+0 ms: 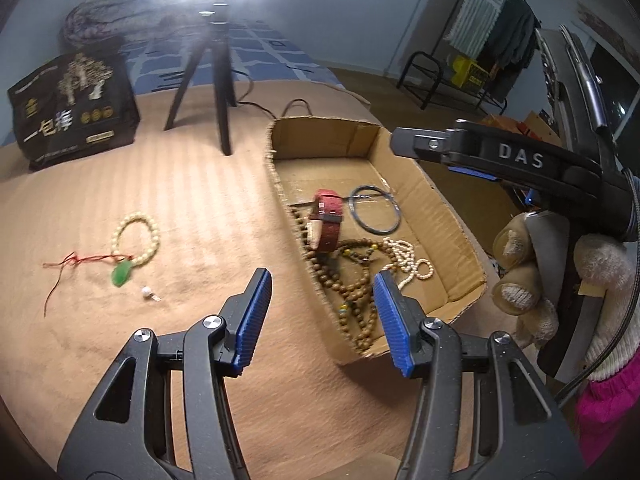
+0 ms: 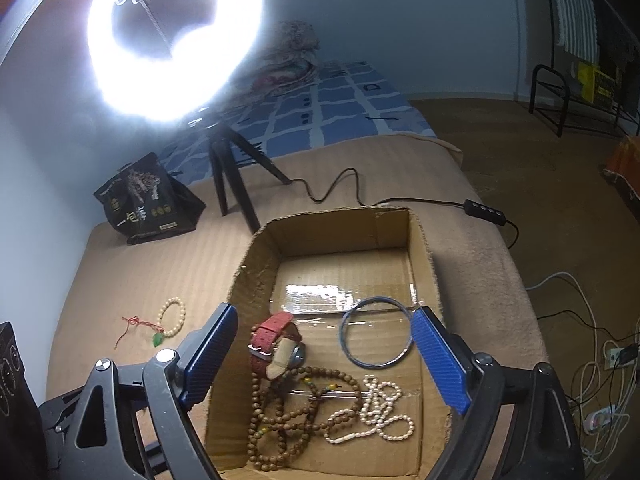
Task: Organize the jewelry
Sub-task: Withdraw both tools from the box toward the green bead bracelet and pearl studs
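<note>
Reaching next for the cream bead bracelet [image 1: 136, 238] w/ its green pendant [image 1: 122, 274], which lies loose on the tan blanket [image 1: 192, 200], well apart from the cardboard box [image 1: 460, 256], small pearl bit [image 1: 147, 292] just beside it. Box already holds watch [image 2: 276, 344], blue ring [image 2: 374, 332], brown beads [image 2: 280, 412] and pearl strand [image 2: 380, 404]. My left gripper [image 1: 322, 316] is half spread, empty, over the box's near wall; I'd swing it left, come down over the beads not the red cord [image 1: 72, 264], pinch across the loop. Right gripper [image 2: 324, 360] hangs wide apart over the box, nothing in it; I'd keep it clear.
</note>
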Demonstrator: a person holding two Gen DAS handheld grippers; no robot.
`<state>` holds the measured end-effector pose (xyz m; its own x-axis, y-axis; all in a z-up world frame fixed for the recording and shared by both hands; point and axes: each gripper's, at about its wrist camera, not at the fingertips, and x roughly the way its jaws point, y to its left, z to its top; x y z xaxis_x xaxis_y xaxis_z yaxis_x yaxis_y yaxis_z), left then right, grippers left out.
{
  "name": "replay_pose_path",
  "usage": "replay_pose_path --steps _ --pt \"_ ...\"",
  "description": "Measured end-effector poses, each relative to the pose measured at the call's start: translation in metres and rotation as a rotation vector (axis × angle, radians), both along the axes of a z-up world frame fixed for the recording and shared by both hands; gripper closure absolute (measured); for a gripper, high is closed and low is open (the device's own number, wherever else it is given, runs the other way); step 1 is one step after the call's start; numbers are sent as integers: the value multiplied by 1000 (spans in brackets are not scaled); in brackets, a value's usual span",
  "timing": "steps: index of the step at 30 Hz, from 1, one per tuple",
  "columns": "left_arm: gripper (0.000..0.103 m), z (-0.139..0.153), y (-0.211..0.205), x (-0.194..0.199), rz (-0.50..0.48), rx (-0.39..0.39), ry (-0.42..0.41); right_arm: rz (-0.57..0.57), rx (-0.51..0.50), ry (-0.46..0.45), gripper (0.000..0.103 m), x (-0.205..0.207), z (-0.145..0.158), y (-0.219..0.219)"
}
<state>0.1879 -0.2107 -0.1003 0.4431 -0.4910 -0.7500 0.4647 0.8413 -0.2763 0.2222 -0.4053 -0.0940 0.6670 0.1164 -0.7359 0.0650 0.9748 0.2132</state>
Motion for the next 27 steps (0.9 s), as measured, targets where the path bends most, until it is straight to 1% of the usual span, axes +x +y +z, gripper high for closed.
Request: replay_pose_path --steps 6,11,15,18,24,27 --pt "49 1 34 -3 53 4 -36 40 7 -17 13 0 7 19" --pt "49 -4 64 -7 89 5 -20 84 10 -28 13 0 11 39" --pt "49 -12 90 -13 112 39 -18 123 12 -33 13 1 13 57" --pt "49 -20 109 -16 130 56 4 156 11 -35 13 2 14 72" --pt "49 -37 138 -27 148 61 46 233 9 -9 14 4 6 105" --pt "49 -44 148 -28 160 53 66 269 5 13 19 7 -1 122"
